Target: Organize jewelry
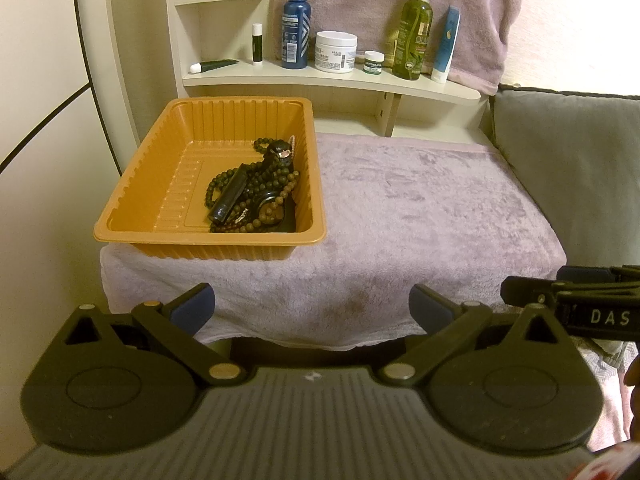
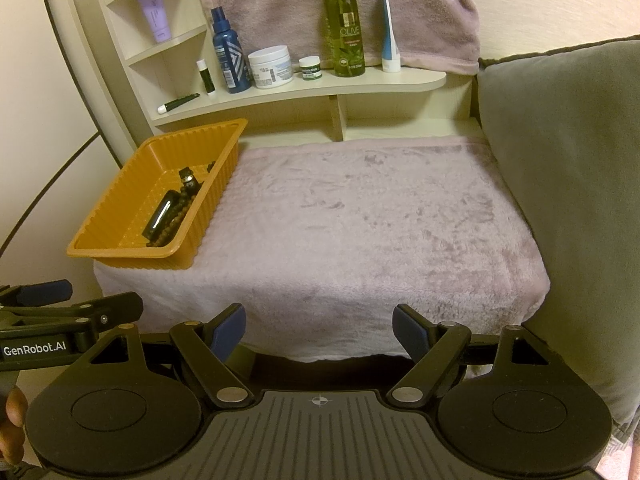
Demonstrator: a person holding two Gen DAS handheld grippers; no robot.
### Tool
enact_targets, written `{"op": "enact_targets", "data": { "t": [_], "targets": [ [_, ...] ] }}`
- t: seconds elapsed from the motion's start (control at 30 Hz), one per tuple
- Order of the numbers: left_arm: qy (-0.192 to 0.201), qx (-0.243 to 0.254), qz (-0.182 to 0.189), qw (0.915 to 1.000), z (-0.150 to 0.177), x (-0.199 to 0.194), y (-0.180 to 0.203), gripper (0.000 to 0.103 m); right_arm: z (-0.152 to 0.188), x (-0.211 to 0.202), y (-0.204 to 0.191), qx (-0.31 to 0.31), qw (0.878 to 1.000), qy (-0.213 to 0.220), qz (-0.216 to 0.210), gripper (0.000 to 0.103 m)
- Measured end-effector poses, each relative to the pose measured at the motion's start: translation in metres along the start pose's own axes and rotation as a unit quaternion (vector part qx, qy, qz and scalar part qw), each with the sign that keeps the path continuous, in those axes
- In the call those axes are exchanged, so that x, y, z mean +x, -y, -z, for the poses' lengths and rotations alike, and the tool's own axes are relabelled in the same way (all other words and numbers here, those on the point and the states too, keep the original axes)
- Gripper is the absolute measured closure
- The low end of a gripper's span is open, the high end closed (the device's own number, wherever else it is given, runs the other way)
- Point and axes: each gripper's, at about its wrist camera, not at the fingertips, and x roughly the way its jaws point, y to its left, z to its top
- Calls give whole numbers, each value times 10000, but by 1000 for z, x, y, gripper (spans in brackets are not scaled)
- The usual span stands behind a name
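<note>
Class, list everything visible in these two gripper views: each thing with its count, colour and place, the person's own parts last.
tray: 1, orange, left on towel
jewelry pile: 1 tangle, dark beads and black pieces, in tray
towel: 1, lilac, covering the surface
shelf: 1, cream, behind tray
blue spray bottle: 1, on shelf
white jar: 1, on shelf
green spray bottle: 1, on shelf
cushion: 1, grey, right
left gripper: 1, black, open
right gripper: 1, black, open
</note>
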Motion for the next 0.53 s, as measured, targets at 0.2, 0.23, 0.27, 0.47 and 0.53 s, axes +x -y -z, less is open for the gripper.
{"op": "enact_targets", "data": {
  "t": [0.2,0.23,0.27,0.47,0.53],
  "targets": [
    [-2,4,2,10000,0,0,0,0,0,0,0,-5,10000,2,-1,23],
    [-1,7,4,10000,0,0,0,0,0,0,0,-3,10000,-1,-1,23],
    [-1,4,0,10000,0,0,0,0,0,0,0,-2,10000,-3,-4,23],
    [97,-16,18,9999,1,-2,0,0,0,0,-1,-2,10000,1,-1,23],
    [106,-21,33,9999,2,-2,0,0,0,0,-1,3,10000,3,0,23]
  ]
}}
